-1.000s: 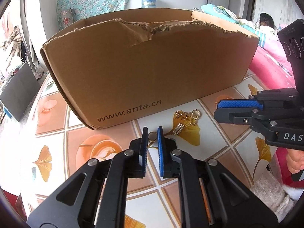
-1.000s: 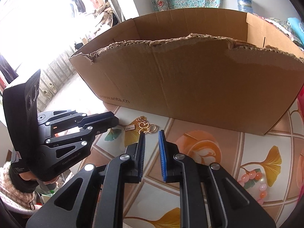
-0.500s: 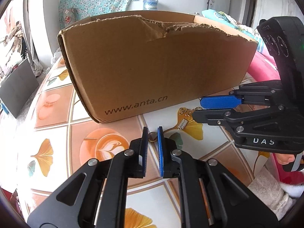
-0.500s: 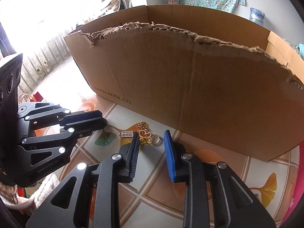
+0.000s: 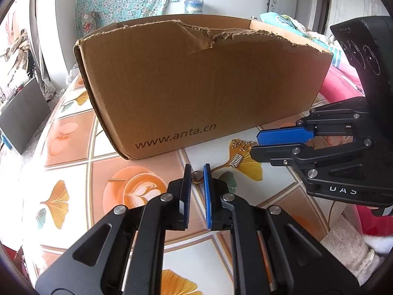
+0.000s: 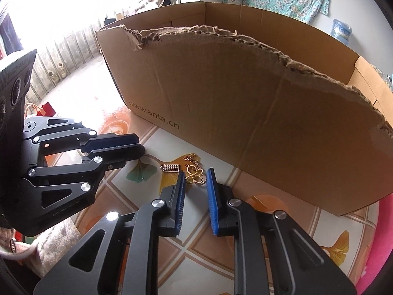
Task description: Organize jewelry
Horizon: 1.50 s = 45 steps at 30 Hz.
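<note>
The right gripper [image 6: 195, 180] points down at the table [image 6: 172, 223] with its jaws closing, and the gold charm [image 6: 195, 173] lies flat between its tips; the pads do not press it yet as far as I can tell. Just left of the tips lies a little abacus pendant [image 6: 169, 167], joined to the charm by a fine chain, and just beyond stands the torn box [image 6: 245, 113]. Farther left, the left gripper [image 5: 197, 172] hangs with its jaws nearly together around a small ring [image 5: 197, 178]; whether it truly pinches that ring I cannot tell. To do this pick well, I would say the right tips should sink until they touch the table, so the thin charm does not slip under the pads, and close squarely on the looped part, not the chain. The right view shows the charm's shape and the box's open inside; the left view hides half the charm behind the right gripper's fingers [image 5: 282, 135], but it alone shows the ring.
</note>
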Each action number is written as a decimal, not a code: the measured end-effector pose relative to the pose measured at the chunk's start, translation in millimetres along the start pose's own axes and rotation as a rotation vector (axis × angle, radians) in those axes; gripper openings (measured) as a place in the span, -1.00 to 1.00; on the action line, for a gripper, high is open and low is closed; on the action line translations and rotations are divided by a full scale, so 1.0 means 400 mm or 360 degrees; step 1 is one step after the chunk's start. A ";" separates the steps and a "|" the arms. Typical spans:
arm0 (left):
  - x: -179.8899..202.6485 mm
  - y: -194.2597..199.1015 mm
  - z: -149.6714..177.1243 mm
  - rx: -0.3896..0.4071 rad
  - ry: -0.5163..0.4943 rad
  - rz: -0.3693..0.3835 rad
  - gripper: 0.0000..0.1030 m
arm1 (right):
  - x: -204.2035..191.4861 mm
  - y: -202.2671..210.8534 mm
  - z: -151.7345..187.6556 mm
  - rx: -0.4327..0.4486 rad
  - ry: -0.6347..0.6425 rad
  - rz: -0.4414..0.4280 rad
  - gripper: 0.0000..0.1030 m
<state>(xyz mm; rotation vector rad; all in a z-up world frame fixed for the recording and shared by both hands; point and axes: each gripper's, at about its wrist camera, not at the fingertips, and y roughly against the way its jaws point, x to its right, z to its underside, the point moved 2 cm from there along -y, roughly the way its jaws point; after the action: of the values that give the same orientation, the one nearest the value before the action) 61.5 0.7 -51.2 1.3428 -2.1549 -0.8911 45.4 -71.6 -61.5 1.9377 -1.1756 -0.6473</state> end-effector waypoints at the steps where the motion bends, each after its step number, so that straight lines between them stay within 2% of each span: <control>1: 0.000 0.000 0.000 -0.0001 0.0000 -0.0001 -0.83 | -0.002 0.008 0.004 0.0012 0.0003 0.0001 -0.65; 4: 0.000 0.000 0.000 -0.0003 0.0000 0.0000 -0.83 | -0.004 0.026 0.005 0.0043 0.0022 -0.0019 -0.64; 14: 0.001 0.001 0.000 -0.0004 -0.0006 -0.0002 -0.83 | -0.026 -0.015 -0.002 0.0006 0.0059 0.0021 -0.64; 21: 0.001 0.000 0.000 -0.0004 -0.0004 -0.0006 -0.83 | -0.003 -0.003 0.005 0.0009 0.0026 0.0025 -0.89; 26: -0.001 0.001 0.001 -0.0002 0.0004 -0.0002 -0.84 | 0.007 0.018 0.005 0.0062 -0.0024 0.0016 -0.91; 27: -0.002 0.001 0.001 -0.0003 0.0002 -0.0004 -0.87 | 0.013 0.028 0.005 0.0077 -0.0046 0.0009 -0.91; 28: -0.003 0.002 0.000 0.0000 0.0000 -0.0014 -1.00 | 0.020 0.040 0.005 0.0094 -0.0074 -0.0006 -0.92; 34: -0.014 0.003 0.001 0.0014 0.0034 0.0035 -1.00 | 0.075 0.102 0.000 0.0194 -0.0261 -0.0102 -0.92; 39: -0.013 0.016 0.004 0.0034 0.0018 0.0057 -1.00 | 0.076 0.104 0.012 0.0189 -0.0273 -0.0155 -0.92; 42: -0.016 0.025 0.005 0.0042 -0.0002 0.0056 -1.00 | 0.057 0.087 0.012 0.0142 -0.0222 -0.0155 -0.83; 45: -0.016 0.033 0.007 0.0044 -0.0009 0.0062 -1.00 | 0.038 0.075 0.022 0.0116 -0.0195 -0.0160 -0.57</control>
<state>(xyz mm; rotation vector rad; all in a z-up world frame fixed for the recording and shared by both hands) 54.0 11.6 -43.8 1.3087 -2.1978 -0.8541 30.7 -96.7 -42.6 2.0532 -1.1972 -0.7961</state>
